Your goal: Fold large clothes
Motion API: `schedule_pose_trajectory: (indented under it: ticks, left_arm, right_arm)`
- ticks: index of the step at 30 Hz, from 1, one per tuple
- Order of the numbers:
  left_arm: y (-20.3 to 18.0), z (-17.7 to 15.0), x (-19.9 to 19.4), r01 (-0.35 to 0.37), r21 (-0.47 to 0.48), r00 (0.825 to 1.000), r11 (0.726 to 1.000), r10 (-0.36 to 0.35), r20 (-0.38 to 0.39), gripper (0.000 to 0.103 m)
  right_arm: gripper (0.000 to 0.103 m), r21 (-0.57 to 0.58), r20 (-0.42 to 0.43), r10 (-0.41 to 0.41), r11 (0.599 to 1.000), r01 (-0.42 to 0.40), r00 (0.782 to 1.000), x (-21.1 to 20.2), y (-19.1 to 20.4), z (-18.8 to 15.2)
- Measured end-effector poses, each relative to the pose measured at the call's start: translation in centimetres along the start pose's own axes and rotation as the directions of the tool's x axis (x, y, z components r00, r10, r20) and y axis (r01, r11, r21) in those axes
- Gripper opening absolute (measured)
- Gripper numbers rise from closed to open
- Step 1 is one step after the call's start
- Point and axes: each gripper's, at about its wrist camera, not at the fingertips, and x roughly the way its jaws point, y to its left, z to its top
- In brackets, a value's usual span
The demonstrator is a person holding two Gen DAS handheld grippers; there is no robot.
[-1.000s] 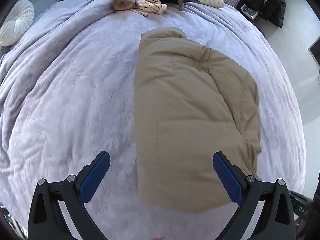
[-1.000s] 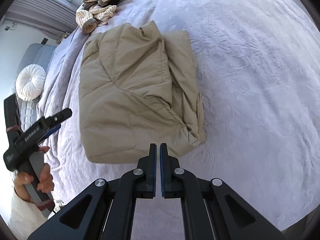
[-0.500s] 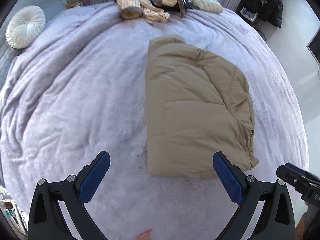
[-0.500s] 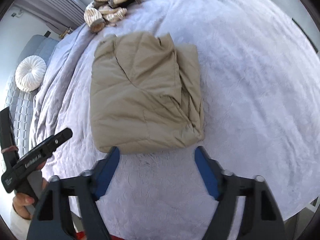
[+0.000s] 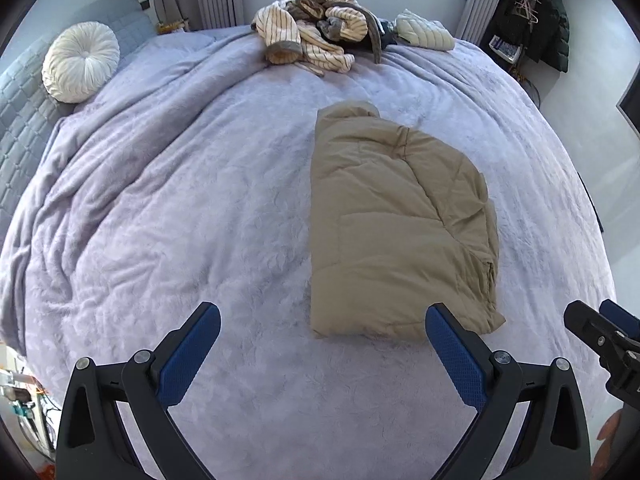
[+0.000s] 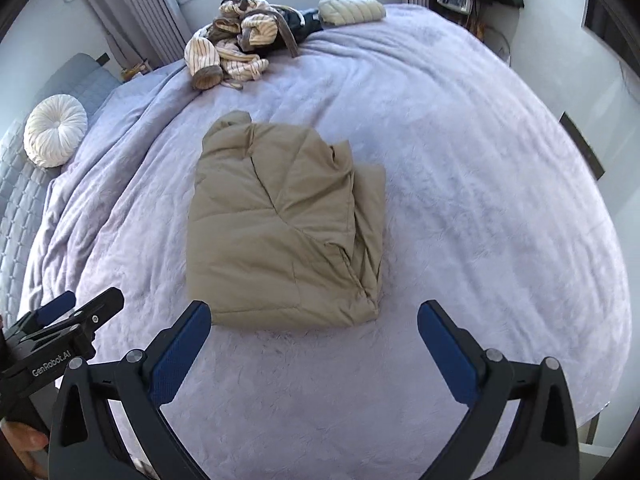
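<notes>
A tan padded jacket [image 5: 396,228] lies folded into a rough rectangle on the lilac bedspread [image 5: 180,200]; it also shows in the right wrist view [image 6: 280,232]. My left gripper [image 5: 322,338] is open and empty, held above the bed just short of the jacket's near edge. My right gripper [image 6: 314,334] is open and empty, also short of the near edge. Each gripper shows at the edge of the other's view, the right one [image 5: 600,332] and the left one [image 6: 68,320].
A heap of striped cream clothes [image 5: 312,36] and a folded white quilted garment [image 5: 424,32] lie at the far side of the bed. A round white cushion [image 5: 80,62] rests by the grey headboard on the left. Dark coats [image 5: 540,12] hang at the back right.
Both grippers have drawn back and up from the jacket, so more of the bed shows. The right gripper, shut a second ago, has opened wide. The jacket has stayed put.
</notes>
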Motion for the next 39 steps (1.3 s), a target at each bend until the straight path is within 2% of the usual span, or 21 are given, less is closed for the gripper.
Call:
schedule_pose_trajectory:
  ticks: [4,8,18,39]
  left_arm:
    - [-0.2,-0.1,-0.8,0.000,0.002,1.000,1.000,0.000,0.021,0.102]
    - [-0.5,-0.2,-1.4,-0.032,0.022,0.999,0.999,0.031,0.040,0.102]
    - [-0.6,-0.6,-1.6,-0.044,0.024,0.998,0.999,0.043,0.039,0.102]
    - [-0.7,-0.8,-2.0,-0.043,0.028,0.998,0.999,0.041,0.043,0.102]
  right_arm:
    - [0.103,0.009,0.016,-0.006,1.000,0.006,1.000,-0.6,0.2,0.2]
    - [0.103,0.004,0.031,-0.033,0.999,0.032,0.999,-1.2,0.3,0.3]
    - [0.103,-0.009,0.063,-0.078,0.997,0.078,0.995,-2.1,0.3,0.2]
    - [0.103,-0.010,0.071,-0.083,0.996,0.084,0.994,-2.5,0.5,0.0]
